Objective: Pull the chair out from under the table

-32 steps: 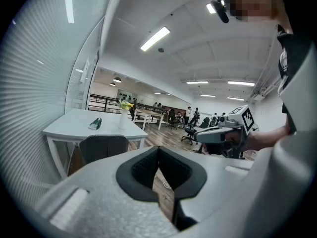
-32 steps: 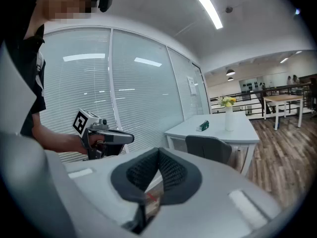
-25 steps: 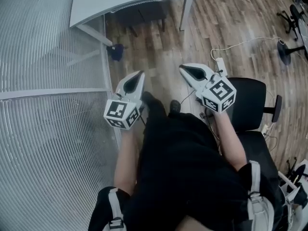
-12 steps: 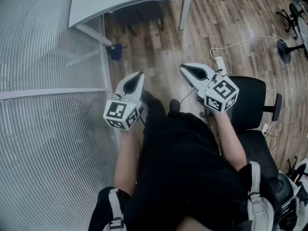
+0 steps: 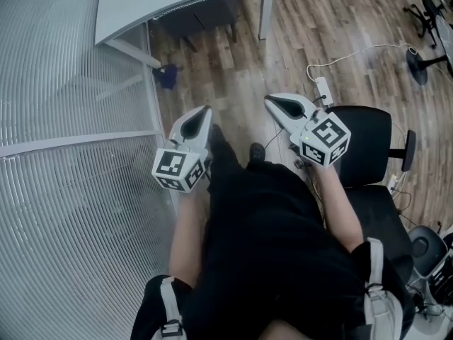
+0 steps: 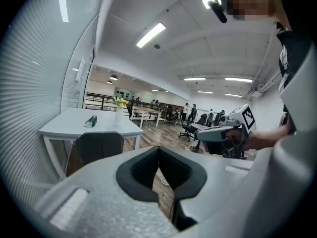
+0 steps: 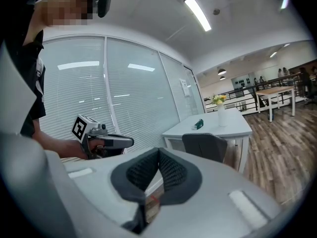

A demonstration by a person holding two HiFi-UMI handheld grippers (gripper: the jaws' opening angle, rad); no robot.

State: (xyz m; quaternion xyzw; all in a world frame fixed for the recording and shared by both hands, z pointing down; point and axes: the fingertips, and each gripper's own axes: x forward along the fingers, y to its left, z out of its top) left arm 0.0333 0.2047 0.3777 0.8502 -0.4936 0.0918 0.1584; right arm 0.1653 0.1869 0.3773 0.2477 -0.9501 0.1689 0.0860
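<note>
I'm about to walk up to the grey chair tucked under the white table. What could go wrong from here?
1. The white cable and power strip lie on the floor ahead to the right; a foot could catch them.
2. The left gripper and right gripper are both shut and empty; they'd likely shove the grey chair instead of gripping it.
3. A vase stands on the table by the chair; a jolt might topple it.
</note>
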